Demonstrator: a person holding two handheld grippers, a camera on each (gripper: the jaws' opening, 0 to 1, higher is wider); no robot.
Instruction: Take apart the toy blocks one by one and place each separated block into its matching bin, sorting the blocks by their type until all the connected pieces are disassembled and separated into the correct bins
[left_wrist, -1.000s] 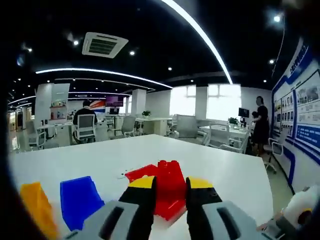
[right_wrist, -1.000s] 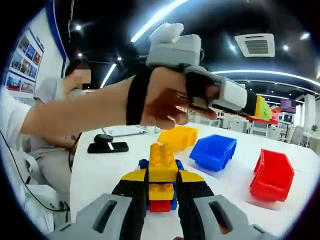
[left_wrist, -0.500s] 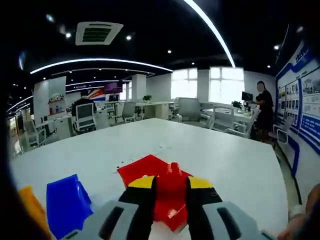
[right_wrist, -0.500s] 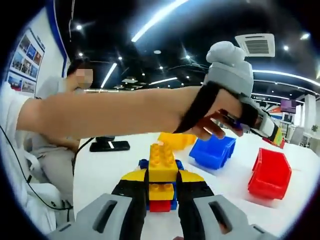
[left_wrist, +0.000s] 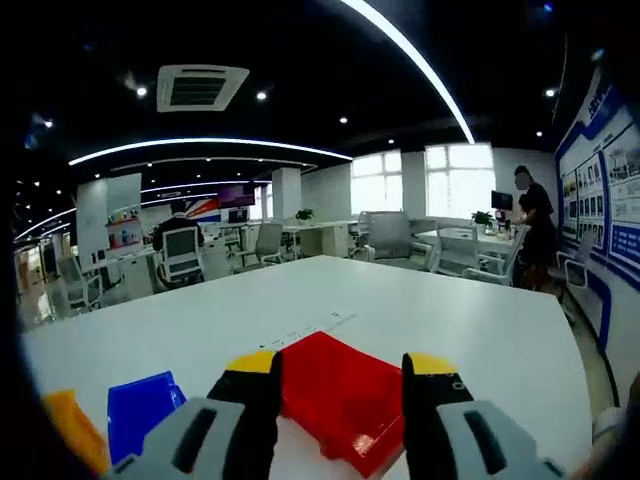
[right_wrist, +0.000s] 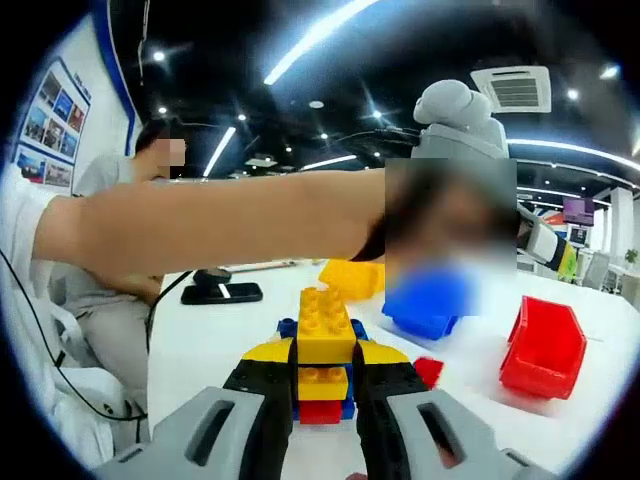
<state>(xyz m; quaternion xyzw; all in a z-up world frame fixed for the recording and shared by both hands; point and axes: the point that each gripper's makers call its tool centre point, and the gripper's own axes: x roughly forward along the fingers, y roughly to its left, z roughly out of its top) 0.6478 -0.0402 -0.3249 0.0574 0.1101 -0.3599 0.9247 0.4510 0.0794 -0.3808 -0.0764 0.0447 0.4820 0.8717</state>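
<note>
Right gripper (right_wrist: 323, 385) fingers clamp the yellow-blue-red block stack (right_wrist: 322, 352). Left gripper (left_wrist: 340, 395) fingers stand wide, red bin (left_wrist: 345, 398) between them. A loose red block (right_wrist: 429, 371) lies just right of the right fingers.

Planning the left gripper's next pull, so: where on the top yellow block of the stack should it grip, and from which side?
Grip the top yellow block by its upper half, coming from above or the far side. The right gripper is shut on the block stack lower down, so only the studded top stands free. The left gripper is open.
</note>
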